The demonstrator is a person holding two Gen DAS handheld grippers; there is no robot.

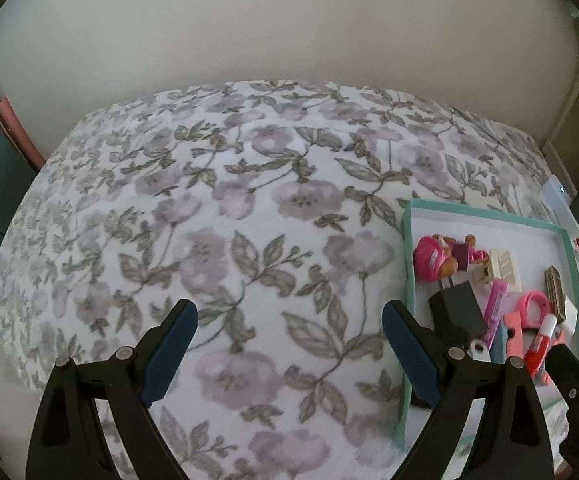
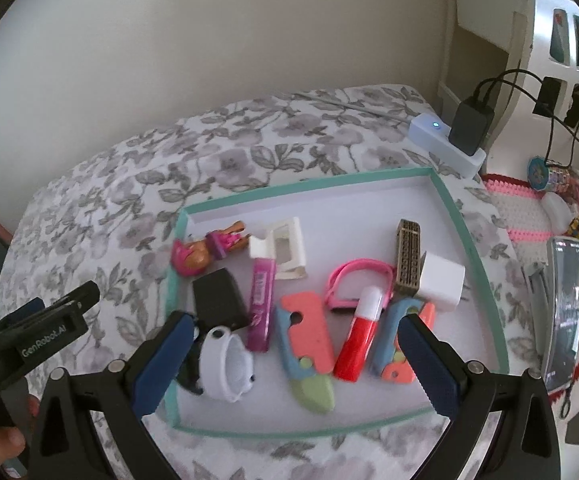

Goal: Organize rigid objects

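A shallow white tray with a teal rim (image 2: pixel 461 220) lies on a floral bedspread (image 1: pixel 249 208). It holds small rigid items: a red tube with a white cap (image 2: pixel 359 338), a black block (image 2: pixel 219 300), a purple tube (image 2: pixel 261 308), a salmon toy knife (image 2: pixel 309 344), a white cube charger (image 2: pixel 441 280), a pink ring (image 2: pixel 359 276) and a doll (image 2: pixel 193 256). My right gripper (image 2: pixel 293 356) is open and empty above the tray's near half. My left gripper (image 1: pixel 289 344) is open and empty over the bedspread, left of the tray (image 1: pixel 407 264).
A white power strip (image 2: pixel 445 144) with a black adapter sits at the bed's far right corner. Right of the tray lie a pink crocheted mat (image 2: pixel 521 216), a phone (image 2: pixel 565 308) and small toys. A cream wall stands behind the bed.
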